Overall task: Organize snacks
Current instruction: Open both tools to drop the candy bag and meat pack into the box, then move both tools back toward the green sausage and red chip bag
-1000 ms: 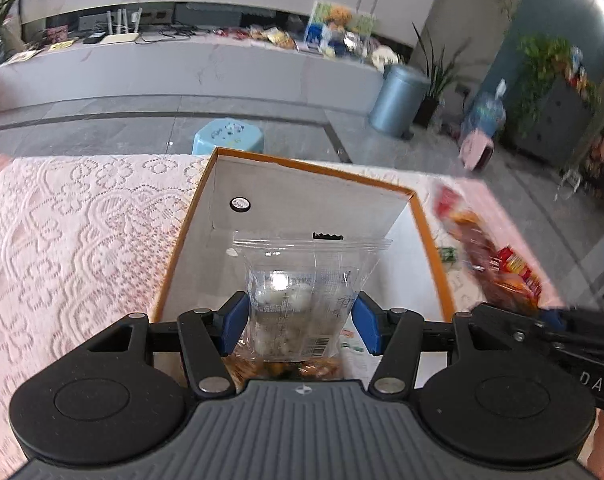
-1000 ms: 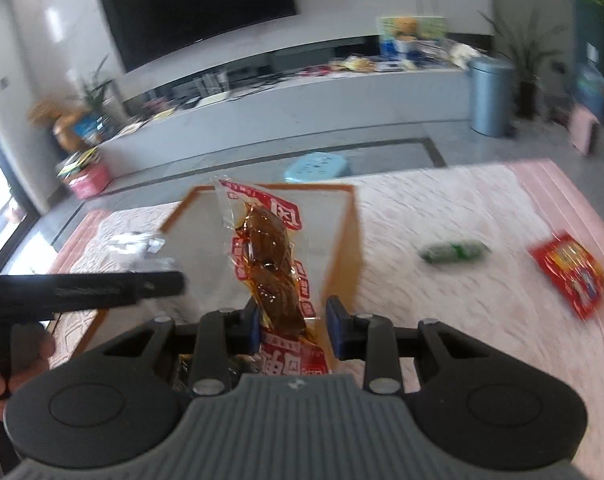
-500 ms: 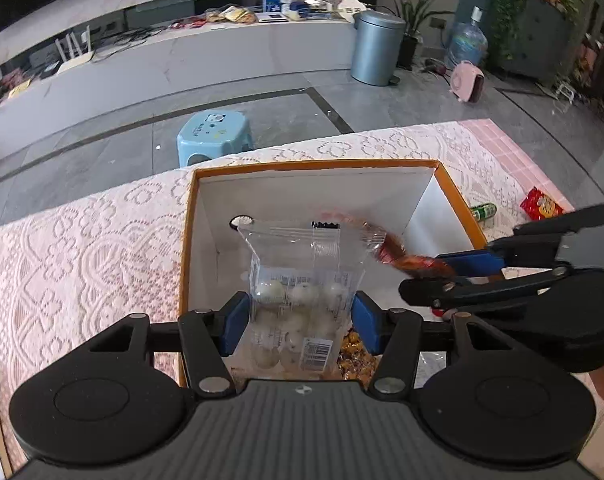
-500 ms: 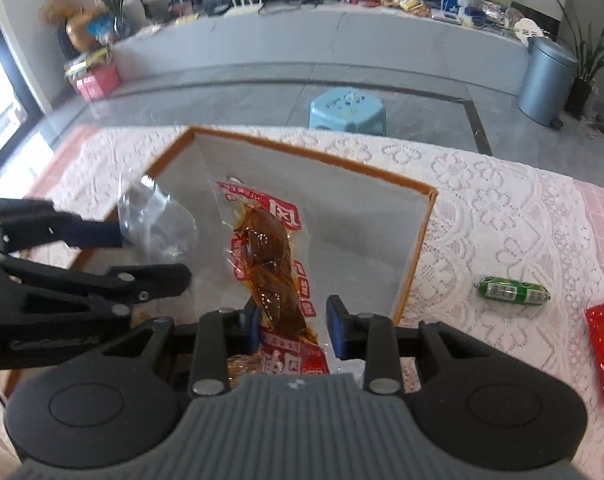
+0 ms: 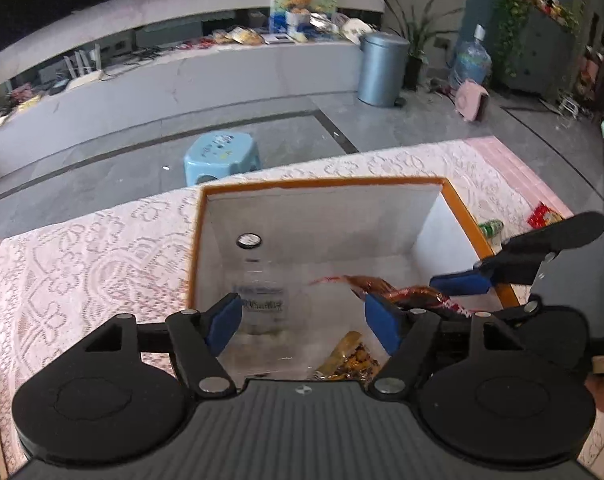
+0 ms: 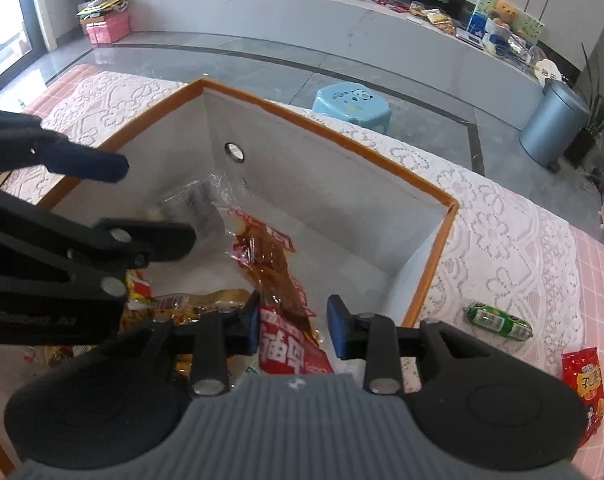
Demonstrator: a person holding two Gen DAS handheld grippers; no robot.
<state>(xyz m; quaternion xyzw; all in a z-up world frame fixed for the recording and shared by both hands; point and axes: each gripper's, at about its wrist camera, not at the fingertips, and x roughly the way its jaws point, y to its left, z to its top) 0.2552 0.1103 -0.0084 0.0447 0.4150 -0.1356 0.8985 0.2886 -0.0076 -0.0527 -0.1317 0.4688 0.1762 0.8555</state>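
Note:
A white box with an orange rim (image 5: 321,182) (image 6: 321,124) stands on the lace-covered table. My left gripper (image 5: 302,324) (image 6: 150,204) hangs over its left half and its jaws are opening. A clear snack bag (image 5: 262,300) (image 6: 198,208) lies blurred below them, touching neither pad. To the right, my right gripper (image 6: 294,326) (image 5: 437,296) is shut on a red-brown snack packet (image 6: 278,276) (image 5: 397,290), which reaches down into the box. A yellow packet (image 5: 349,356) (image 6: 206,300) lies on the box floor.
Right of the box, a green packet (image 6: 497,322) (image 5: 489,227) and a red packet (image 6: 581,388) (image 5: 543,214) lie on the tablecloth. Beyond the table's far edge a blue stool (image 5: 222,156) (image 6: 351,106) stands on the floor.
The left jaws have spread and the clear bag has slipped out of them into the box. The right gripper has swung over the box and tipped its packet down inside.

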